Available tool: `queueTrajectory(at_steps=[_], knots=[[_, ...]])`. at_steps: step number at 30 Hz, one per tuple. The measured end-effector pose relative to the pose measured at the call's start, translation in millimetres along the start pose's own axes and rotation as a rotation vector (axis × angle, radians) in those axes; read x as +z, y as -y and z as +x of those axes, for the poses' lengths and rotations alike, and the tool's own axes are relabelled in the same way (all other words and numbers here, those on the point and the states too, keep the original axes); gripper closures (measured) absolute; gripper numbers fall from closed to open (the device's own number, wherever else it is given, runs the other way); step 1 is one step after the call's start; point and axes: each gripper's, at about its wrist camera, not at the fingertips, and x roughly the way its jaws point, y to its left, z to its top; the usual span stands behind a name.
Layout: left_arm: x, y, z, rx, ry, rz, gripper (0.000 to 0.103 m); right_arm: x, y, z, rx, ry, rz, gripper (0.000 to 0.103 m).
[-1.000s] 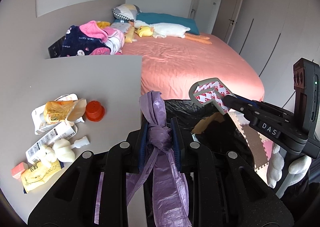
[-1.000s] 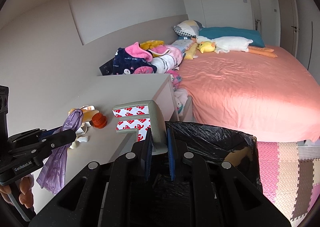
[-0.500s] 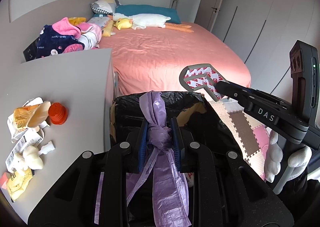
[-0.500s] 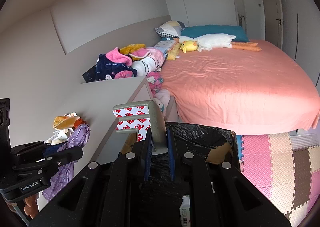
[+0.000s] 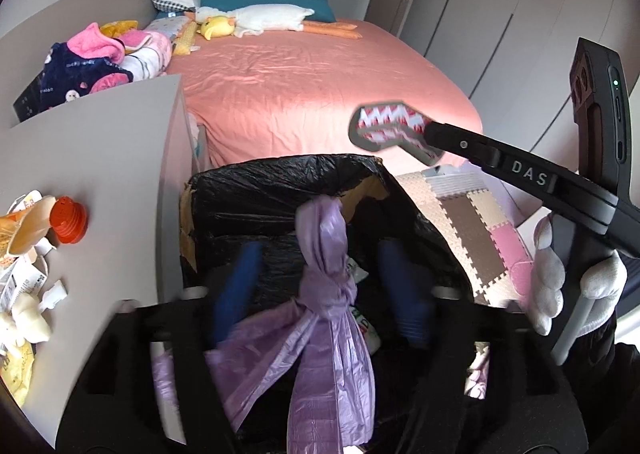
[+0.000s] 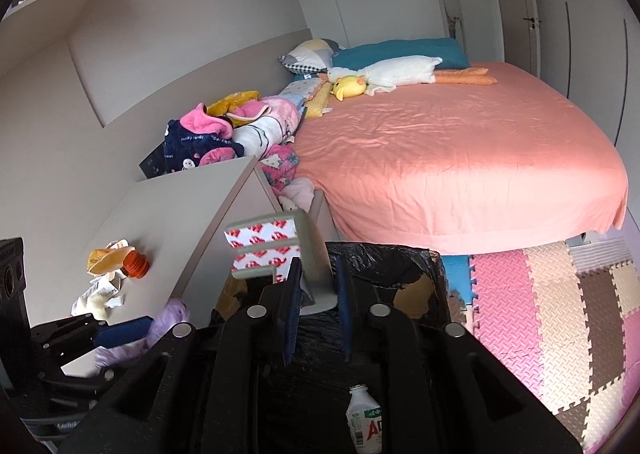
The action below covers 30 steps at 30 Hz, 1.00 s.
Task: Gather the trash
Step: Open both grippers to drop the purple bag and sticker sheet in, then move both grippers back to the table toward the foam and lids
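left claw [image 5: 320,254]: jaws just been opening, now gaping all the way, blue pads standing clear on both sides of the bag [image 5: 332,354]

bag feel: looking like thin purple plastic, so guessing super light, floppy and a bit slick, with nothing stiff in it

bag grab spot: going for the knot, since it's the one bunched-up bit that isn't going to slide out of the pads

bag vs left claw: sitting dead centre between the pads and touching neither, knot about level with them, top tuft poking past the tips, loose tail draping back over the claw body

bag vs bin [image 5: 280,181]: hanging over the black-lined mouth, so probably dropping straight in

right claw [image 6: 320,274]: jaws just been opening too, now partway apart, with a gap showing on the right pad's side of the guard [image 6: 264,242]

guard feel: looking like a grey foam corner piece with red-and-white sticker backing, so guessing light and squishy but holding its L shape, with the tape side maybe tacky

guard vs right claw: one leg standing between the pads and leaning toward the left one, the other leg sticking out past the tips to the left

guard vs bin: sitting above the rim, a bottle [image 6: 362,422] already lying inside below the claw

still to do: wrappers [image 5: 24,221] and red cap [image 5: 70,219] waiting on the table [image 5: 100,157], left of the left claw
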Motion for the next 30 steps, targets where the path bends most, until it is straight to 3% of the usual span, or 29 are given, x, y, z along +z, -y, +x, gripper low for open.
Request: queueTrajectory(at_steps=[1, 3, 4, 17, 30], knots=[[-0.5, -0.7, -3.5, 0.035, 0.036, -0.001, 0.006, 0.8, 3.5, -1.7, -0.005, 0.006, 0.012, 0.047], [-0.3, -1.9, -8.4, 0.059, 0.054, 0.007, 0.006, 1.3, 7.0, -6.9, -0.029, 0.036, 0.029, 0.033], [-0.2, -3.9, -10.5, 0.063, 0.059, 0.002, 0.006, 1.3, 7.5, -9.5, -0.043, 0.054, 0.033, 0.032], [-14.3, -27.9, -26.3, 0.148, 0.058, -0.012, 0.006, -4.1, -13.5, 0.6, -0.006, 0.025, -0.004, 0.031], [-33.9, -72.7, -51.5, 0.229, 0.069, -0.097, 0.006, -15.6, -67.5, 20.7, 0.060, -0.024, -0.103, 0.031]])
